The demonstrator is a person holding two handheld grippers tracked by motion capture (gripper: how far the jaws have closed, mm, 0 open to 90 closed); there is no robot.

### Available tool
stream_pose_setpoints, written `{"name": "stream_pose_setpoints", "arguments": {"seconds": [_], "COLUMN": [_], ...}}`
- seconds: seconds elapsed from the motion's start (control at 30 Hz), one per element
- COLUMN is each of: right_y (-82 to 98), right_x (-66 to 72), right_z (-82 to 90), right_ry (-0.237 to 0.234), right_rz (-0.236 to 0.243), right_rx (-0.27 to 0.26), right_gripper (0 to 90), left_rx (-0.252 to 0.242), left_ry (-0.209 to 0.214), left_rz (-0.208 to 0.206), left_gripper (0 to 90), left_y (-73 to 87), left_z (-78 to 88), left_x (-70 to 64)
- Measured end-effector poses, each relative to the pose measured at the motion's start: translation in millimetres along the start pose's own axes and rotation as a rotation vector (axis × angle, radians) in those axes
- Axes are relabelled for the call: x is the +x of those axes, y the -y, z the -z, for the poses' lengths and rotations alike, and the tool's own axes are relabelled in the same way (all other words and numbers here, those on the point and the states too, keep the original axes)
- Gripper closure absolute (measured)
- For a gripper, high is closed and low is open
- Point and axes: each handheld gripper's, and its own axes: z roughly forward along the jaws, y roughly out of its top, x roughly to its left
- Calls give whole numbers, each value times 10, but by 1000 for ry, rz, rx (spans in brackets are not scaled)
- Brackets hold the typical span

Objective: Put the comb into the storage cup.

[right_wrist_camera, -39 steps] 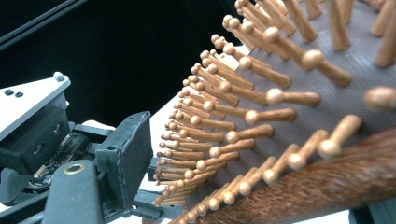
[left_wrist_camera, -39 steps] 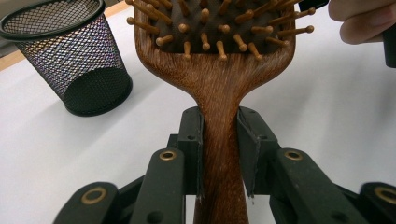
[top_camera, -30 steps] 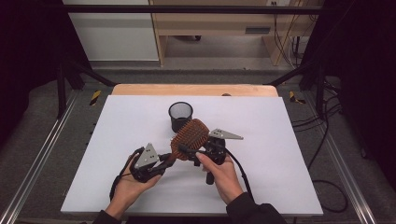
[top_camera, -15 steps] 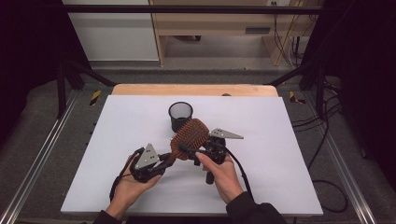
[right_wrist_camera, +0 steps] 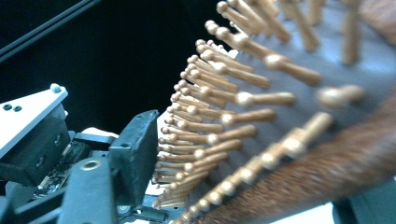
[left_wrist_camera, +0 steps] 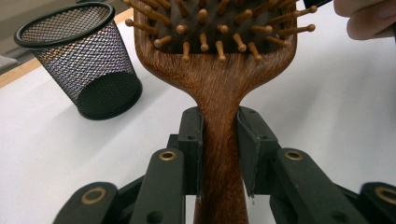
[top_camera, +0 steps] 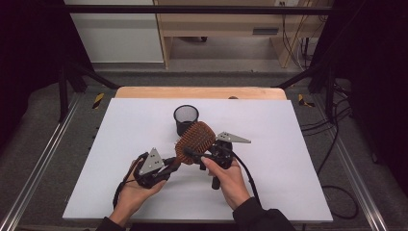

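A wooden paddle hairbrush (top_camera: 195, 139) with peg bristles is held up off the table between both hands. My left gripper (top_camera: 172, 164) is shut on its handle; in the left gripper view both pads press the narrow wooden neck (left_wrist_camera: 219, 135) of the brush (left_wrist_camera: 219, 84). My right gripper (top_camera: 192, 153) reaches in from the right with the brush head (right_wrist_camera: 280, 116) between its jaws. Those jaws have just been closing. One pad stands at the bristle tips, the other behind the head's back, without a firm press that I can see.
A black mesh pen cup (top_camera: 185, 118) stands upright just behind the brush, also seen in the left gripper view as the cup (left_wrist_camera: 79, 60). The white tabletop (top_camera: 288, 144) stretches wide to both sides. A metal frame and cables lie at the right.
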Motion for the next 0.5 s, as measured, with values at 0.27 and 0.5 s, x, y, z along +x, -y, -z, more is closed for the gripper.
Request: {"name": "stream_pose_setpoints", "arguments": {"seconds": [0.27, 0.5], "right_y": [-12, -14], "right_x": [2, 2], "right_z": [8, 7], "right_ry": [-14, -18], "right_rz": [-1, -8], "right_rx": [-9, -14], "right_gripper": [369, 387], "left_rx": [-6, -8], "left_ry": [-6, -7], "left_rz": [-4, 3], "left_gripper": [722, 722], "left_y": [-4, 3], "left_z": [8, 4], "left_x": [-3, -1]}}
